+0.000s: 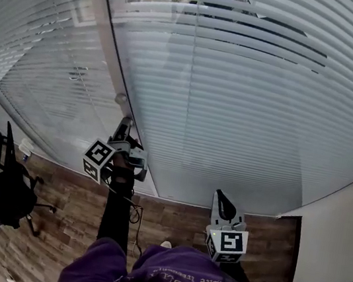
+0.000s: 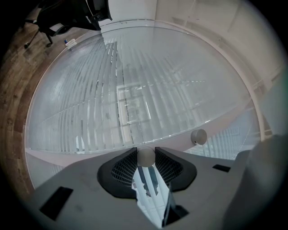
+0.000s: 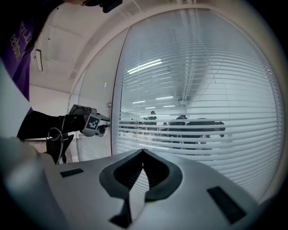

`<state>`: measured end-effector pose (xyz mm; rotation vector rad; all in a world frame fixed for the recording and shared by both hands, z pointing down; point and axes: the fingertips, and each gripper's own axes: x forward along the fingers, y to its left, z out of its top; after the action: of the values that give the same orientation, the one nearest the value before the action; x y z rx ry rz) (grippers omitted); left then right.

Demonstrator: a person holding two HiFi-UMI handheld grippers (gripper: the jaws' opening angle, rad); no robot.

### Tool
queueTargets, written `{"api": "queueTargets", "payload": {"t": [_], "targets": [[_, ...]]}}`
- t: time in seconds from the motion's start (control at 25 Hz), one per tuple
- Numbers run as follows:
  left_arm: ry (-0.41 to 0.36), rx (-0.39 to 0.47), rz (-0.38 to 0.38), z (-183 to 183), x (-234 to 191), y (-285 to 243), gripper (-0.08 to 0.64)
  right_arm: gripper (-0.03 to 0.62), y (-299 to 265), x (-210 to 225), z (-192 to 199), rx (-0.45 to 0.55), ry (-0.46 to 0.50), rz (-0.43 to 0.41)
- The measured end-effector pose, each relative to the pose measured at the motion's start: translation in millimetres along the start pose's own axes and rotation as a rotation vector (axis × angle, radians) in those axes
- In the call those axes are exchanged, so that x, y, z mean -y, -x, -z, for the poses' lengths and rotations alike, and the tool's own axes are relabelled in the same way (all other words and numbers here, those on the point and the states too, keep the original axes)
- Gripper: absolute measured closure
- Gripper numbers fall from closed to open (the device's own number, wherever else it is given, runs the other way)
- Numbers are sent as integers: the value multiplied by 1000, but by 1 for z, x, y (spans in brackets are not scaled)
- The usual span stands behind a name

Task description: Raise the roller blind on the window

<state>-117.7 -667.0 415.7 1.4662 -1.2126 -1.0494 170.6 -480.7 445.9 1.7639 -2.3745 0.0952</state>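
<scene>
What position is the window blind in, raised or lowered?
Lowered: in the head view the blind covers the pane down to its bottom edge. The left gripper is shut on a round knob.

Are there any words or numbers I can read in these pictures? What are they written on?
Purple shirt: pale print runs across it, too small and blurred to read.
Purple sleeve: a few pale letters, cut off at the edge and too blurred to read.
Left marker cube and right marker cube: black and white square patterns only, no words or numbers.
Nothing else carries any writing.
</scene>
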Motion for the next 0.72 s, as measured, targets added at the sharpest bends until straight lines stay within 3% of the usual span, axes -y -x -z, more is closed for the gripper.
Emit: {"api": "queueTargets", "payload": {"t": [0.28,0.72], "targets": [[-95,-20,15,0,0,0,446,594,-2,0,3,-3,-7,0],[-414,-83,33,2,8,-1,446,594,4,2,3,-4,-11,13]]}}
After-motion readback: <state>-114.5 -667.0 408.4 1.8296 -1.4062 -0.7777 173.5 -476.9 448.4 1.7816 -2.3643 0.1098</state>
